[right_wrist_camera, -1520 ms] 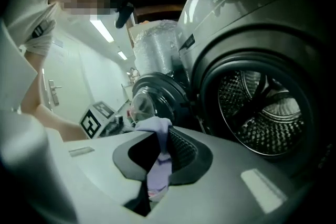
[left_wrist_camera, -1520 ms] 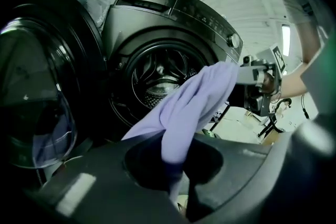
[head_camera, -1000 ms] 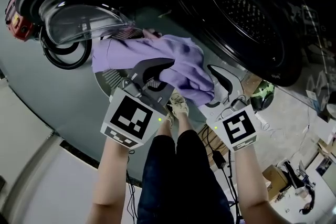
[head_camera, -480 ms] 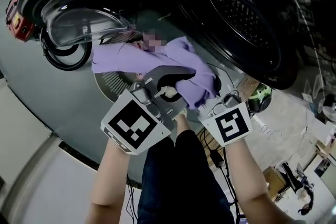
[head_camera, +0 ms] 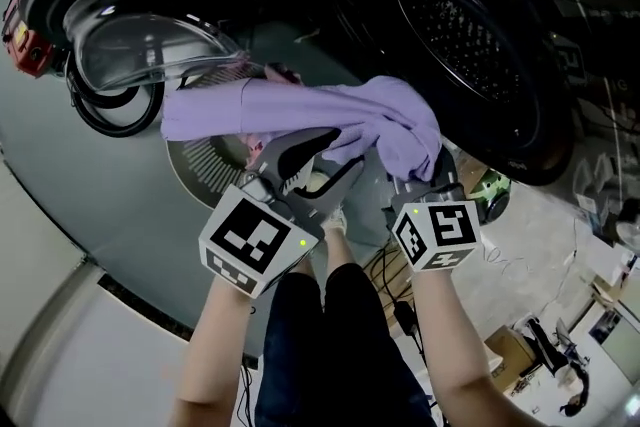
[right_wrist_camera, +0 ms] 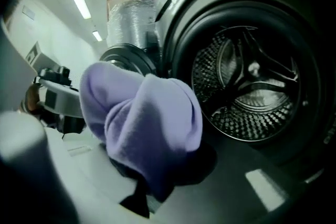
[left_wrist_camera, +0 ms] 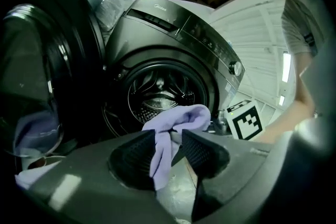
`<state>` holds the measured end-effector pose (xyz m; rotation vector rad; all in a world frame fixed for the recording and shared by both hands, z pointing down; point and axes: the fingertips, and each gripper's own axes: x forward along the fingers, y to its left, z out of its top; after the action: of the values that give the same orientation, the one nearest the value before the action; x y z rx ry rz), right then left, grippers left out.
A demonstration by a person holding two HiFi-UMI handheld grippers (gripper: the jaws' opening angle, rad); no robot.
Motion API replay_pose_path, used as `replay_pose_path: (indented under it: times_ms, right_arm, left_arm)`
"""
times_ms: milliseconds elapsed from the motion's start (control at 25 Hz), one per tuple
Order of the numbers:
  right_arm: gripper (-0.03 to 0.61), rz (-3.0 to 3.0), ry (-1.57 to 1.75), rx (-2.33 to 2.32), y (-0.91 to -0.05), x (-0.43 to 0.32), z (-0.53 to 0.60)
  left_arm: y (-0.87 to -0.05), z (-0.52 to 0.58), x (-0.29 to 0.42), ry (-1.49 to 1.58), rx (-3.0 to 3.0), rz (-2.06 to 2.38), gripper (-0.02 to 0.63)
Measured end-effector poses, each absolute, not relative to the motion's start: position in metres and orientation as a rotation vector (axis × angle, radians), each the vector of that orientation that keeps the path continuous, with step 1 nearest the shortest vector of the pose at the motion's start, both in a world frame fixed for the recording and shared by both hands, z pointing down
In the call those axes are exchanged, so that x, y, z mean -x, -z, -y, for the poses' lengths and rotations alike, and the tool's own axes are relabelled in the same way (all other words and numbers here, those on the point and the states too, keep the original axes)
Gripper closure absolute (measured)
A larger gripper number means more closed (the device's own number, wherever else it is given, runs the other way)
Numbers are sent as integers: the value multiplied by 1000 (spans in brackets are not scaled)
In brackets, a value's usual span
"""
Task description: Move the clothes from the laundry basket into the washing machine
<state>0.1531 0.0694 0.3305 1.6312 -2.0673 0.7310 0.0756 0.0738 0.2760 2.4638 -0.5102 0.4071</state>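
A purple garment (head_camera: 330, 110) hangs stretched in front of the washing machine's open drum (head_camera: 470, 45), its left end trailing over the round grey laundry basket (head_camera: 195, 165). My left gripper (head_camera: 345, 150) is under the garment's middle, and a fold of the garment (left_wrist_camera: 167, 139) is pinched between its jaws. My right gripper (head_camera: 420, 165) is buried in the bunched right end just below the drum's rim. Its jaws have just been closing with the garment (right_wrist_camera: 147, 123) between them, and the cloth hides the pads. The drum (right_wrist_camera: 252, 92) looks empty.
The machine's glass door (head_camera: 140, 45) stands swung open at the left, above the basket. A second garment, pinkish, shows in the basket (head_camera: 255, 145). The person's legs and shoes (head_camera: 335, 220) stand just behind the grippers. Cables and clutter lie on the floor at right (head_camera: 500, 185).
The right gripper has gone in under the garment's right end and closed on it. The cloth has bunched and risen to the right, nearer the drum opening. The left gripper has shifted slightly.
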Motion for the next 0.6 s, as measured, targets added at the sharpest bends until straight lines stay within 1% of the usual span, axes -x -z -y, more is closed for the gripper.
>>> replay_pose_path:
  times_ms: [120, 160, 200, 240, 440, 600]
  right_arm:
    - [476, 1936, -745, -1771, -347, -184, -63]
    - [476, 1900, -751, -1810, -352, -194, -60]
    - [476, 1870, -760, -1842, -358, -201, -57]
    - [476, 1848, -770, -1867, -364, -207, -54]
    - [474, 1778, -805, -1922, -403, -225, -34]
    - [472, 1729, -775, -1937, -416, -237, -8]
  left_arm:
    - [-290, -76, -64, -400, -2417, 562, 472]
    - [-294, -75, -61, -387, -2410, 583, 498]
    - [-295, -74, -59, -365, -2408, 597, 593]
    - [-295, -73, -59, -337, -2409, 603, 614]
    - [-310, -71, -64, -307, -2423, 636, 614]
    - [-325, -74, -64, -290, -2459, 621, 614]
